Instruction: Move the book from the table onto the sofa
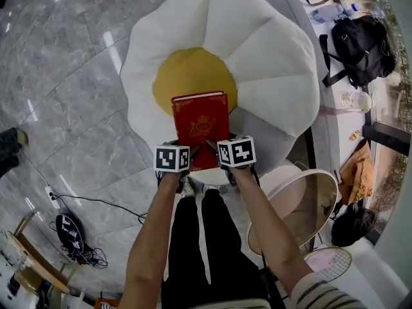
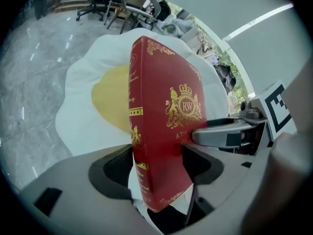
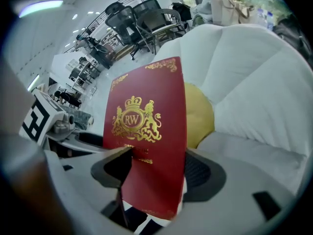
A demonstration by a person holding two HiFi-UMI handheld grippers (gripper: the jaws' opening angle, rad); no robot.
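Grey marble floor [image 1: 71,76] all round, and in the middle of it sits the sofa [image 1: 277,63], a big puffy flower-shaped thing with white petals and a yellow centre [image 1: 187,73]. Off to the right there's a round table [image 1: 324,174] and, further back, a black backpack [image 1: 360,47]. The red book [image 1: 201,124] is already off the table. It's over the near side of the sofa, with its far end reaching the yellow centre and its near end over the near petals. Can't tell from above whether it's touching the cushion yet or just hanging over it. Both claws have it: the left gripper [image 2: 156,163] is clamped across the book's near edge at the spine side, and the right gripper [image 3: 156,173] pinches the cover and pages at the other near corner. So it's two narrow grips side by side, and all the rest of the book sticks out past them. The person looks to be at the set-down step. The risky bit, probably, is that the petals are soft and rounded, so letting go this close to the near rim could let that glossy cover slide back off toward the person's legs. And if one claw opens before the other, the book likely swings on the remaining grip and lands crooked.
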